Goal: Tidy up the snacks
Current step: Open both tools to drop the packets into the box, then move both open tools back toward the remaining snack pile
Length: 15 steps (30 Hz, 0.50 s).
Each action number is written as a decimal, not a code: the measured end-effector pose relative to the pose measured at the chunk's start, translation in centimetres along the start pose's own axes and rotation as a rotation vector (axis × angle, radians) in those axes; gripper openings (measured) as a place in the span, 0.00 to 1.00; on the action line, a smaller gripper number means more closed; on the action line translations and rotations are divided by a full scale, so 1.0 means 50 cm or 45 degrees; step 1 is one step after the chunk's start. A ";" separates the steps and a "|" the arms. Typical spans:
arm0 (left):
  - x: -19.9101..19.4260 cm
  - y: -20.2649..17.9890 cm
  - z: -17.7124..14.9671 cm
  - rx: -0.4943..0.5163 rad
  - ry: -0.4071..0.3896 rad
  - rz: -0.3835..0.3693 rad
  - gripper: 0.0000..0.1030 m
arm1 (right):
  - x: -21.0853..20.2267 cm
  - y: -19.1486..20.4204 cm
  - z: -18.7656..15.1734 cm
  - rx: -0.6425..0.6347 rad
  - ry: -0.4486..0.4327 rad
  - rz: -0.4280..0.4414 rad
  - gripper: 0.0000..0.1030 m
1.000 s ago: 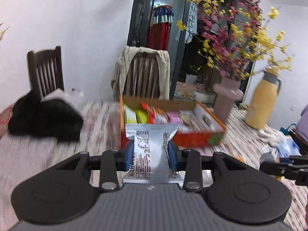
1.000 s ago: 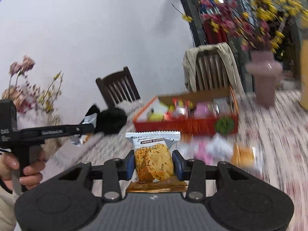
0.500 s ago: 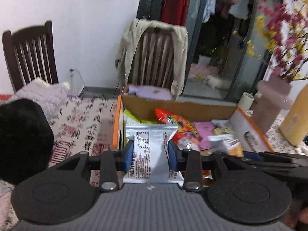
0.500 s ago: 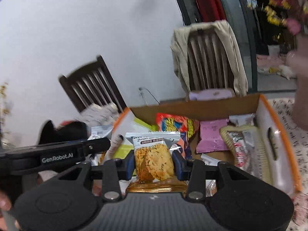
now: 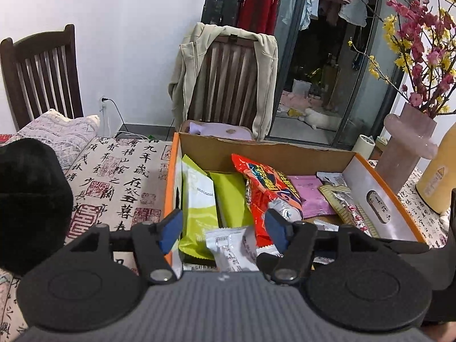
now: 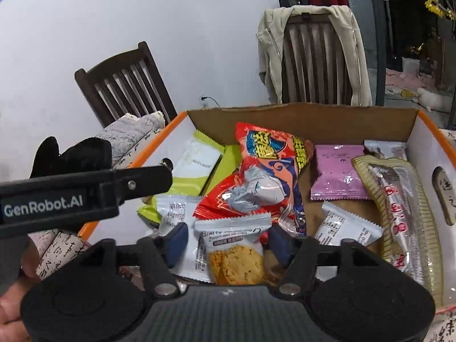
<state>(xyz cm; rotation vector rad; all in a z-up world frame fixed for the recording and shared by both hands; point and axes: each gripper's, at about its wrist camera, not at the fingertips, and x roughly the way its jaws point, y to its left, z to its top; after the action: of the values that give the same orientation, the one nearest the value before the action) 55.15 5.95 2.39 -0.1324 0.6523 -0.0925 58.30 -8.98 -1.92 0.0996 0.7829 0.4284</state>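
An orange-rimmed cardboard box point(image 5: 256, 144) holds several snack packets, among them a red bag point(image 5: 265, 188) and green packets point(image 5: 196, 199). My left gripper point(image 5: 223, 229) hovers over the box's near left corner, its jaws opening. A silver packet point(image 5: 228, 249) lies loose below them, touched by neither pad. My right gripper point(image 6: 227, 242) is over the near middle of the box point(image 6: 299, 114), jaws also opening. The cookie packet point(image 6: 235, 253) sits between its fingers, free of both pads. The left gripper's side point(image 6: 85, 191) shows at the left of the right wrist view.
The box stands on a calligraphy-print tablecloth point(image 5: 125, 176). A black hat point(image 5: 28, 199) lies to its left. A pink vase point(image 5: 404, 148) and a yellow flask point(image 5: 439, 176) stand to its right. Two wooden chairs point(image 5: 42, 77) stand behind, one with a beige jacket point(image 5: 185, 65).
Both grippers travelled forward and down until they were over the box. Both then went from shut to open, and the silver packet and the cookie packet dropped out of their grips.
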 end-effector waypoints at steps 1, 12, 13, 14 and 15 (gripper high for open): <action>-0.008 0.000 0.000 0.002 -0.006 0.006 0.64 | -0.008 0.001 0.003 -0.006 -0.005 -0.004 0.62; -0.178 -0.012 -0.050 0.076 -0.101 0.080 0.74 | -0.199 -0.024 -0.034 -0.079 -0.104 -0.127 0.70; -0.203 -0.013 -0.062 0.078 -0.115 0.088 0.75 | -0.226 -0.027 -0.045 -0.088 -0.114 -0.131 0.71; -0.228 -0.013 -0.075 0.077 -0.124 0.088 0.77 | -0.249 -0.030 -0.057 -0.096 -0.124 -0.134 0.72; -0.251 -0.014 -0.086 0.074 -0.133 0.088 0.79 | -0.281 -0.033 -0.072 -0.103 -0.139 -0.143 0.72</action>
<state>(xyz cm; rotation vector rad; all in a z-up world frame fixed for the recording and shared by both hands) 42.56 6.47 6.64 -0.0581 0.5489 -0.0377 47.50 -16.50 4.42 0.0030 0.6596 0.3449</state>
